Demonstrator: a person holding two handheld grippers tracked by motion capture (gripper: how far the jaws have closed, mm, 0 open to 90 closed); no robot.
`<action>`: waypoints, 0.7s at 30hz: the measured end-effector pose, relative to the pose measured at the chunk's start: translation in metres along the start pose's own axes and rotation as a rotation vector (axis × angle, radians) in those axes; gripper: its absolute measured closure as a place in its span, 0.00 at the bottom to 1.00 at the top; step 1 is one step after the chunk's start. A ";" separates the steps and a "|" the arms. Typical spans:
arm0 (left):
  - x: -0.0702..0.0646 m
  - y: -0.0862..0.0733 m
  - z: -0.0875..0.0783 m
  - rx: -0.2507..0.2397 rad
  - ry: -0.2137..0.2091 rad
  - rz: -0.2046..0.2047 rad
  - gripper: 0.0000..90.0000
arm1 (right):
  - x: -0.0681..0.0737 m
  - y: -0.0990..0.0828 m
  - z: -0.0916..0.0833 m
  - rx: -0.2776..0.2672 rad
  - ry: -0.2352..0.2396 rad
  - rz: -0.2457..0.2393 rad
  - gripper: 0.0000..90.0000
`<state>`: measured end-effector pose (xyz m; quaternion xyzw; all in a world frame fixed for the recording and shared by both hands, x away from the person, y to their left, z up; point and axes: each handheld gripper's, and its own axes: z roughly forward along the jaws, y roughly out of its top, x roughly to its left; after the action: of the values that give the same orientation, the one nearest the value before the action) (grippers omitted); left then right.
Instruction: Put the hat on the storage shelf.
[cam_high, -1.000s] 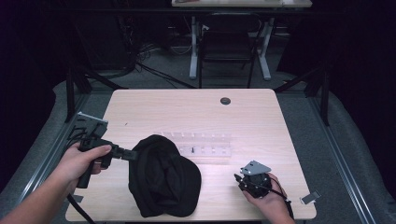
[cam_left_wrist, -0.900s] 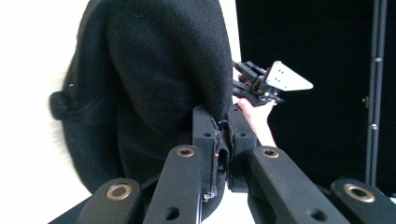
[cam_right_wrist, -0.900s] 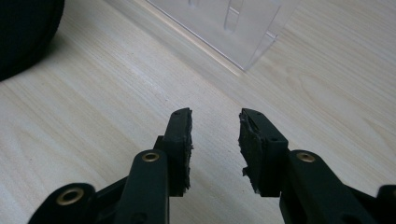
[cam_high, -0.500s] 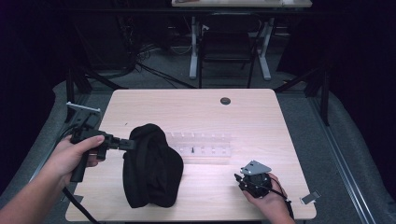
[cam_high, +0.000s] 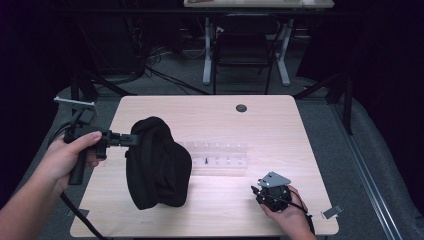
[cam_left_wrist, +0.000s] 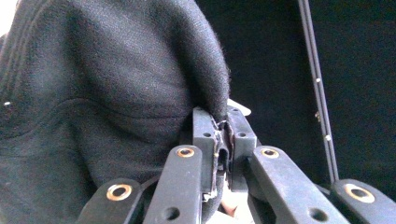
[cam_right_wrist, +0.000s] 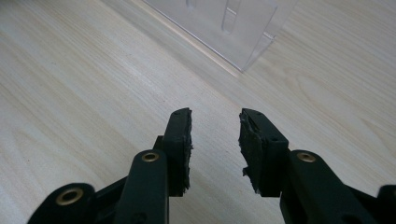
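Left gripper (cam_high: 134, 140) pinches plain black cap (cam_high: 157, 165); lettering unreadable.

1. My left gripper (cam_left_wrist: 222, 140) is showing black jaws with brass-coloured rivets, and black fabric is sitting between them.
2. The cap (cam_high: 157, 162) I'm gripping is looking plain black all over, with a fine woven texture and faint rows of stitching.
3. My right gripper (cam_right_wrist: 215, 140) is showing the same black jaws, with a grey plate on top.
4. The table (cam_high: 280, 125) is showing pale wood with a fine straight grain and one small dark round spot near its far edge.
5. The tray (cam_high: 220, 155) is looking clear and colourless.
6. The floor (cam_high: 370, 165) is appearing grey.
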<state>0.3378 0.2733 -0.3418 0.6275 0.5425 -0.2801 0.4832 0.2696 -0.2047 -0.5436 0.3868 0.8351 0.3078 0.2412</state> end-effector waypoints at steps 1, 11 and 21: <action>-0.001 0.001 0.000 -0.004 0.000 0.004 0.95 | 0.000 0.000 0.000 -0.002 -0.001 0.002 0.71; -0.010 0.016 0.010 -0.037 -0.017 0.010 0.95 | 0.000 0.000 0.000 -0.006 0.001 0.004 0.71; -0.017 0.033 0.017 -0.082 -0.010 0.010 0.95 | -0.001 0.000 0.000 -0.001 0.005 0.007 0.71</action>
<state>0.3676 0.2530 -0.3229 0.6085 0.5478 -0.2583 0.5128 0.2703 -0.2056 -0.5438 0.3889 0.8341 0.3102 0.2383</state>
